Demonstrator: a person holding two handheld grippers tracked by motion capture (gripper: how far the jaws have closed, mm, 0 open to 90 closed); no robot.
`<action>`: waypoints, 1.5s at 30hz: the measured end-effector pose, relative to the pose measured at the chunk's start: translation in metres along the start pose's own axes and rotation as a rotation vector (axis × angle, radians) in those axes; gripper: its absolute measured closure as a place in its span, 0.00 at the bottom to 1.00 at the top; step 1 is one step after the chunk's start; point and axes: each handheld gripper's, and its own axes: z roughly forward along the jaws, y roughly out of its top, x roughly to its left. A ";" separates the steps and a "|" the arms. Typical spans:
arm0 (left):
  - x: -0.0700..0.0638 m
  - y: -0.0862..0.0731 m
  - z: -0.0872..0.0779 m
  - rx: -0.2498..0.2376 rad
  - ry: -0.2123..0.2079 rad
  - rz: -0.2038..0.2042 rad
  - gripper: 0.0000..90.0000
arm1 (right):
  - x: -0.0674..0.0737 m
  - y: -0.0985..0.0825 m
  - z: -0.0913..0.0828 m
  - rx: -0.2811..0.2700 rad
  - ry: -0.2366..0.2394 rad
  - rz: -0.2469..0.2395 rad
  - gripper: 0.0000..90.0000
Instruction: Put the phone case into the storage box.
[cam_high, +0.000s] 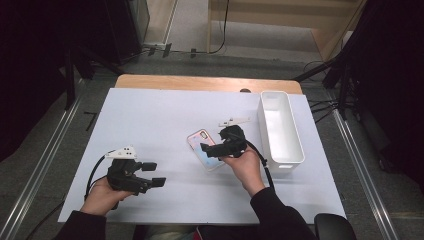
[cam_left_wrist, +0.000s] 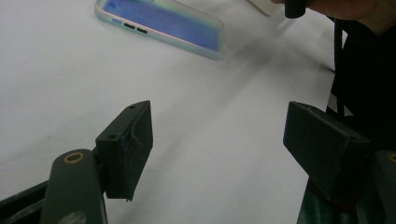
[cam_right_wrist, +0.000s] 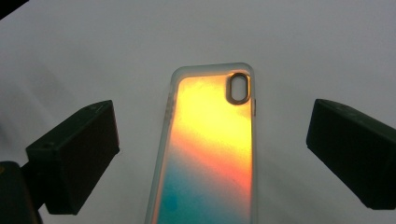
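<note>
Covering the phone case's (cam_high: 205, 148) near end in the high view was the right gripper (cam_high: 214, 149). A white bin (cam_high: 280, 127) stood just right, on the bench (cam_high: 150, 115). Right fingers (cam_right_wrist: 74, 156) gaped wide, empty, case between them untouched. Left gripper (cam_high: 153, 173) open, empty, well apart.

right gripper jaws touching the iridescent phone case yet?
Apart. The right gripper view shows the right gripper open, white table visible between each jaw and the iridescent phone case.
</note>
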 end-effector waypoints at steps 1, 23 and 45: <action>0.000 0.000 0.000 0.000 0.000 -0.001 0.26 | 0.000 0.000 0.001 -0.003 -0.001 0.003 0.01; 0.000 0.000 0.000 0.005 0.001 -0.003 0.26 | 0.012 -0.007 0.023 -0.003 -0.027 0.030 0.01; 0.000 0.000 0.000 0.011 0.004 0.005 0.26 | 0.013 -0.031 0.044 0.036 -0.081 0.030 0.01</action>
